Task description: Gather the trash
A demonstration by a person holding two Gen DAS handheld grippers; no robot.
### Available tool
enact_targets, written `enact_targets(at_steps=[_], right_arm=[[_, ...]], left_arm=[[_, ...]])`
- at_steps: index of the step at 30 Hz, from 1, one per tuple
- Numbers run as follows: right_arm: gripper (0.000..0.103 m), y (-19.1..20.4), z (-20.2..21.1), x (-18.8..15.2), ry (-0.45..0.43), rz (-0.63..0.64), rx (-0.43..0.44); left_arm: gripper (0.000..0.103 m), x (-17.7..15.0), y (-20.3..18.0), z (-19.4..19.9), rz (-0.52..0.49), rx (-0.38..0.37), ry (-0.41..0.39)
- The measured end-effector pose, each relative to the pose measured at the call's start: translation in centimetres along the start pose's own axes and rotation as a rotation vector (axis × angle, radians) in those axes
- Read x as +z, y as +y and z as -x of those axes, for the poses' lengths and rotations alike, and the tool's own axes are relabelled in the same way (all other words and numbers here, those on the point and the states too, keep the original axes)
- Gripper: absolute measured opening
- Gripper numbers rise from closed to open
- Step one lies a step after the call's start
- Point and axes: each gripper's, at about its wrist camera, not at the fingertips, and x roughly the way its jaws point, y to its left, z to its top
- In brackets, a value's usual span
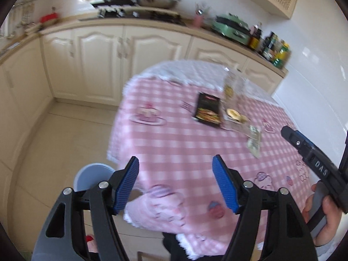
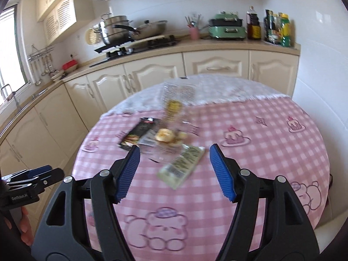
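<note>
Trash lies on a round table with a pink checked cloth [image 2: 250, 174]: a black snack packet [image 2: 139, 134], a clear plastic wrapper holding a small bun [image 2: 167, 136], a tall clear bag [image 2: 177, 100] and a pale green wrapper [image 2: 182, 165]. In the left wrist view the black packet [image 1: 207, 109], the bun wrapper [image 1: 235, 115] and the green wrapper [image 1: 254, 144] lie far ahead. My right gripper [image 2: 174, 169] is open and empty, above the table just short of the green wrapper. My left gripper [image 1: 175, 182] is open and empty above the table's near edge.
A light blue bin [image 1: 91, 177] stands on the floor left of the table. Cream cabinets [image 2: 152, 78] and a counter with pots [image 2: 121, 30], a green appliance [image 2: 226, 28] and bottles [image 2: 276, 28] run behind the table. A white wall [image 2: 315, 65] is at the right.
</note>
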Motion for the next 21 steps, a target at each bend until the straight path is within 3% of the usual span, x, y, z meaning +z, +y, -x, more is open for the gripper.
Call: enact_targets(at_steps=[5, 10, 16, 21], right_arm=[[0.068, -2.2, -2.0, 0.0, 0.053, -0.027, 0.000], [0.067, -3.6, -4.5, -0.3, 0.140, -0.050, 0.036], [0.067, -1.8, -6.7, -0.5, 0.229, 0.023, 0.089], [0.067, -0.6, -8.3, -0.4, 0.279, 0.095, 0.039]], left_arm=[[0.068, 1.3, -1.9, -3.3, -0.005, -0.026, 0.046], [0.068, 2.4, -3.1, -4.6, -0.028, -0.037, 0.044], [0.068, 3.2, -3.1, -5.3, -0.018, -0.026, 0.041], [0.068, 3.6, -3.1, -5.5, -0.009, -0.016, 0.041]])
